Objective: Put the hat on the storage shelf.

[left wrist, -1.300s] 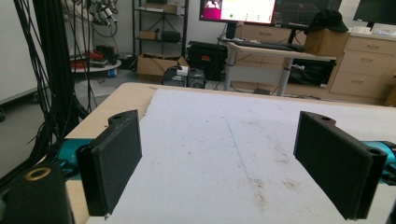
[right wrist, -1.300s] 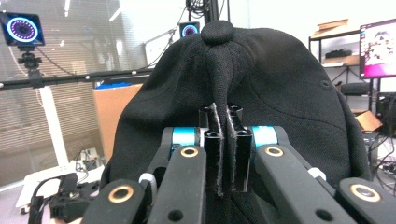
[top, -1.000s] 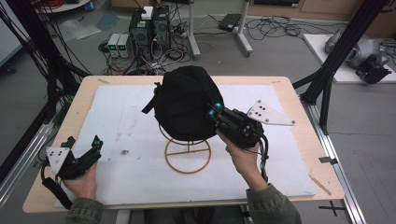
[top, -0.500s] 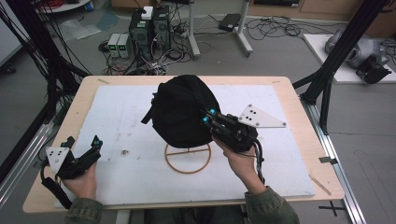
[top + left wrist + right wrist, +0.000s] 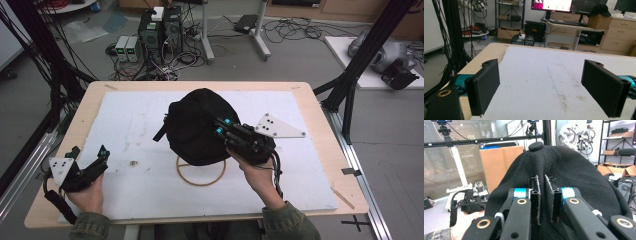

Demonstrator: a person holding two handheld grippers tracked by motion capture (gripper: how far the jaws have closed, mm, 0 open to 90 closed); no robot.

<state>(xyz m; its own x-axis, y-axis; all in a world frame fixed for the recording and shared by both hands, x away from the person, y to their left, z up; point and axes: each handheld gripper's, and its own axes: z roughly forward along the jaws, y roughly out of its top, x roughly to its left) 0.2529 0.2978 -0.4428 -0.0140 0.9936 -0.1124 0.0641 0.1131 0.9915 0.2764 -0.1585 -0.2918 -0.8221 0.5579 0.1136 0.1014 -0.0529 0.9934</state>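
Since lifted off wire stand [image 5: 200, 172], cap [image 5: 197, 125] lower, right gripper [image 5: 223, 127] clamped.

You're in a lab: black frame rig [image 5: 45, 60], floor cables [image 5: 295, 27], PCs [image 5: 160, 30], monitor [image 5: 551, 5], shelving [image 5: 510, 12].
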